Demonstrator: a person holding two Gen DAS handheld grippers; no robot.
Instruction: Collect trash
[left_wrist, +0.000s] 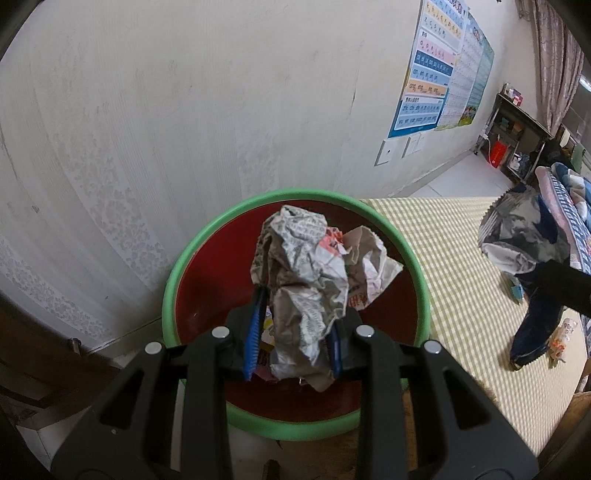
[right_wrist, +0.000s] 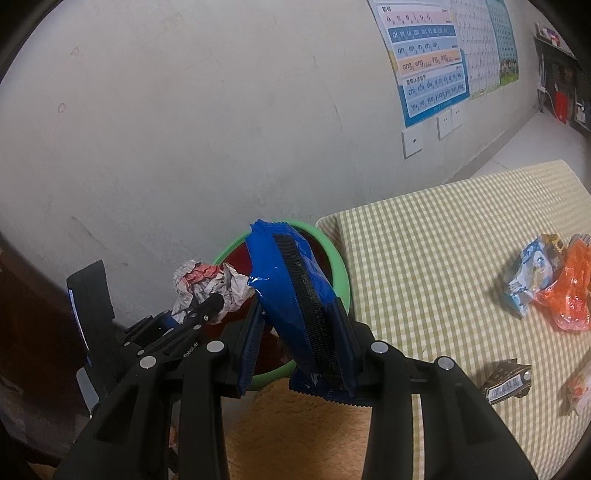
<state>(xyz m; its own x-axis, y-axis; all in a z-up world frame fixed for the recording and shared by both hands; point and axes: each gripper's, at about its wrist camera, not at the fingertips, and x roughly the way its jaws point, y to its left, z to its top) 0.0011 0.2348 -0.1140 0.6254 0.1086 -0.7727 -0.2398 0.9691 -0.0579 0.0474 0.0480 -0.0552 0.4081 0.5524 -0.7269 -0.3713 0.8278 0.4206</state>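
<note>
While I hold the left gripper (left_wrist: 295, 332) over the bin (left_wrist: 192, 251), its jaws clamp a newspaper wad (left_wrist: 303, 280) — print too small to read. Right gripper (right_wrist: 295, 332) grips a blue wrapper (right_wrist: 284, 277) beside the bin rim, label unreadable. Wall chart (right_wrist: 428, 66) reads "ang eng ing ong". More wrappers (right_wrist: 554, 284) lie on the checked cloth (right_wrist: 424, 258).

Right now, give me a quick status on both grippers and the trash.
Left gripper shut on crumpled newspaper, over green-rimmed bin. Right gripper shut on blue wrapper. More wrappers on checkered cloth.
</note>
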